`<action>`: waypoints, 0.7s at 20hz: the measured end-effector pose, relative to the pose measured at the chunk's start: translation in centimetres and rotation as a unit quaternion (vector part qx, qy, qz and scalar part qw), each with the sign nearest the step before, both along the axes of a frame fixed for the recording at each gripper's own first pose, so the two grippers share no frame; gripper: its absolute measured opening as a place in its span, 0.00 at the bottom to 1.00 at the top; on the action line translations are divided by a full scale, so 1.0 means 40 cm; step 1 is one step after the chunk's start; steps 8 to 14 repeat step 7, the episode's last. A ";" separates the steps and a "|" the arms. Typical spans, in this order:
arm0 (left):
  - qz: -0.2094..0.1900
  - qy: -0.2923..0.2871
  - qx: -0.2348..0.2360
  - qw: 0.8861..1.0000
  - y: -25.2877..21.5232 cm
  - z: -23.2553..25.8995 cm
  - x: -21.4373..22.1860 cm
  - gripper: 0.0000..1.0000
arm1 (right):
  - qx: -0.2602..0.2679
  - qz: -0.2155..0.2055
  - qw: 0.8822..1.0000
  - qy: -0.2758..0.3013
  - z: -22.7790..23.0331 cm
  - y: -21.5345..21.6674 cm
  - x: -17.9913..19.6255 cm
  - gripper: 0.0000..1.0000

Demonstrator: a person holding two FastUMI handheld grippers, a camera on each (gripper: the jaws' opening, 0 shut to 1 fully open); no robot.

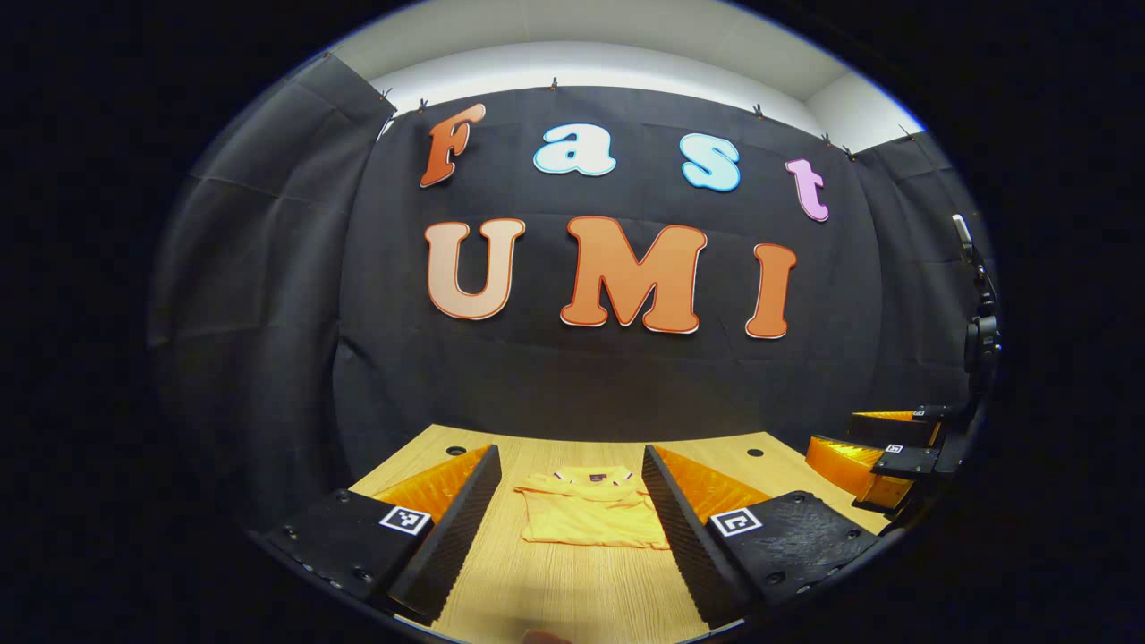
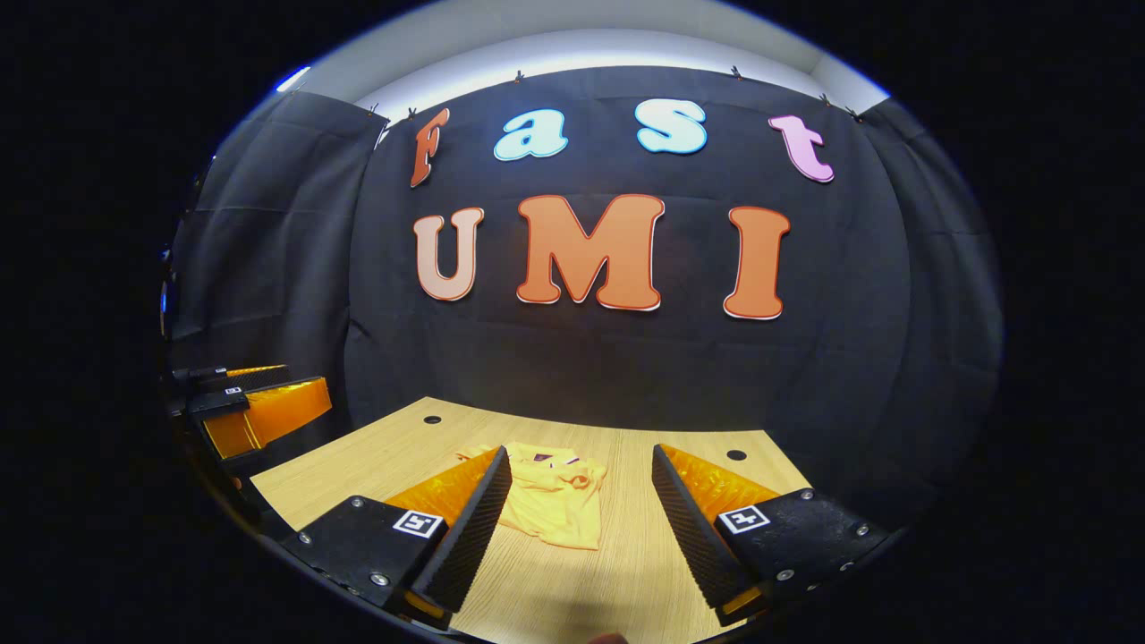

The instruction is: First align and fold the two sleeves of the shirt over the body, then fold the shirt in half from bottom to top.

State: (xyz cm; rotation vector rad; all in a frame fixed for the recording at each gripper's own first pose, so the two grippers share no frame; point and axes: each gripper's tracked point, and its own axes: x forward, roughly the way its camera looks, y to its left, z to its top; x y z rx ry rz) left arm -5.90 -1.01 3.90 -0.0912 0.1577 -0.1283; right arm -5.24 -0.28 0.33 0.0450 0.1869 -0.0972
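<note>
We see the yellow shirt [image 1: 590,512] lying on the wooden desk [image 1: 572,590], already a compact rectangle with its collar toward the booth wall. In the left gripper view it sits ahead, framed between the fingers of the left tool [image 1: 572,528], which stands wide and holds nothing, above the desk and apart from the cloth. The right tool [image 1: 881,461] shows at that view's right edge, off the desk's side.

In the right gripper view the shirt [image 2: 559,505] lies partly behind the near finger; the right tool [image 2: 581,528] is spread wide and empty. The left tool [image 2: 259,411] hangs at the left edge, apart from the shirt.
</note>
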 end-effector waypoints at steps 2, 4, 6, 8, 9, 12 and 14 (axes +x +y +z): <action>0.001 -0.002 0.008 1.000 -0.002 -0.001 -0.006 0.98 | -0.004 0.000 1.000 -0.002 0.000 0.006 -0.006 0.96; 0.000 -0.002 0.012 1.000 -0.004 -0.006 -0.004 0.98 | -0.003 0.002 1.000 -0.003 0.000 0.017 -0.009 0.96; 0.001 0.004 0.008 1.000 -0.003 -0.011 -0.005 0.98 | -0.002 0.005 1.000 0.002 -0.010 0.026 -0.007 0.96; 0.004 0.004 0.010 1.000 0.001 -0.012 -0.005 0.98 | -0.001 0.006 1.000 0.003 -0.014 0.033 -0.005 0.96; 0.004 0.004 0.010 1.000 0.001 -0.012 -0.005 0.98 | -0.001 0.006 1.000 0.003 -0.014 0.033 -0.005 0.96; 0.004 0.004 0.010 1.000 0.001 -0.012 -0.005 0.98 | -0.001 0.006 1.000 0.003 -0.014 0.033 -0.005 0.96; 0.004 0.004 0.010 1.000 0.001 -0.012 -0.005 0.98 | -0.001 0.006 1.000 0.003 -0.014 0.033 -0.005 0.96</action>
